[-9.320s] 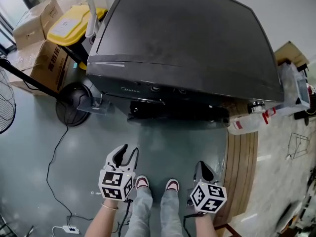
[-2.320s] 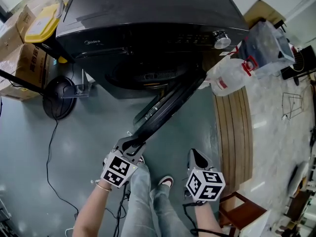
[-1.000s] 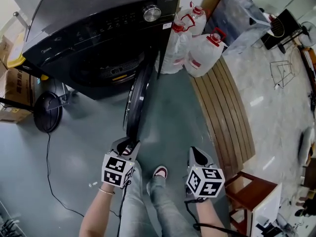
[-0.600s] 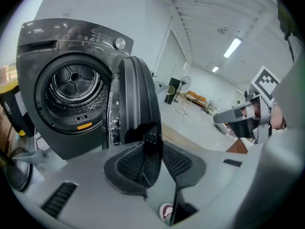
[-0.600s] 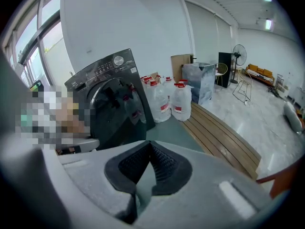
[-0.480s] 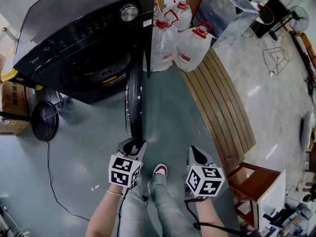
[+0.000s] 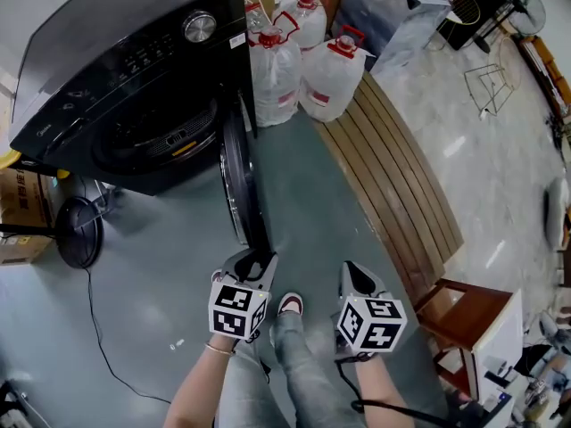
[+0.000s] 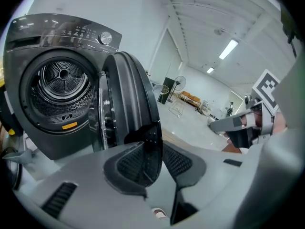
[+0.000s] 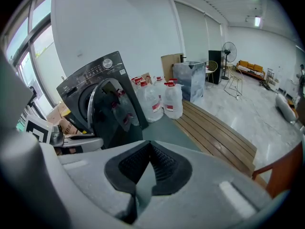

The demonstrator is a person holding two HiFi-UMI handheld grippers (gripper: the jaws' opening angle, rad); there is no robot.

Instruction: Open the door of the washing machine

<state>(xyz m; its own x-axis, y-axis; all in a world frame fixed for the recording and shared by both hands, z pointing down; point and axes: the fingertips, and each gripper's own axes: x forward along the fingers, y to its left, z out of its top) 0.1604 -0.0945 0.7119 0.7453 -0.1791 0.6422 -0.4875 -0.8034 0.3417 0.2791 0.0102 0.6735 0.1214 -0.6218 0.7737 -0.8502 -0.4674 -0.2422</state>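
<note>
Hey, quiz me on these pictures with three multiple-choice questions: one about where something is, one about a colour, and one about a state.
1. Where do the water jugs stand relative to the washing machine?
A. On top of it
B. On the floor beside it
C. Inside it

2. What colour are the jugs' caps?
A. Blue
B. Green
C. Red

3. How is the machine's door?
A. Shut
B. Swung open
C. Lying on the floor

Answers:
1 B: they stand between the machine and the wooden boards.
2 C: red tops show in the head view.
3 B: the drum is exposed, and the left gripper is closed on the door's edge.
</note>
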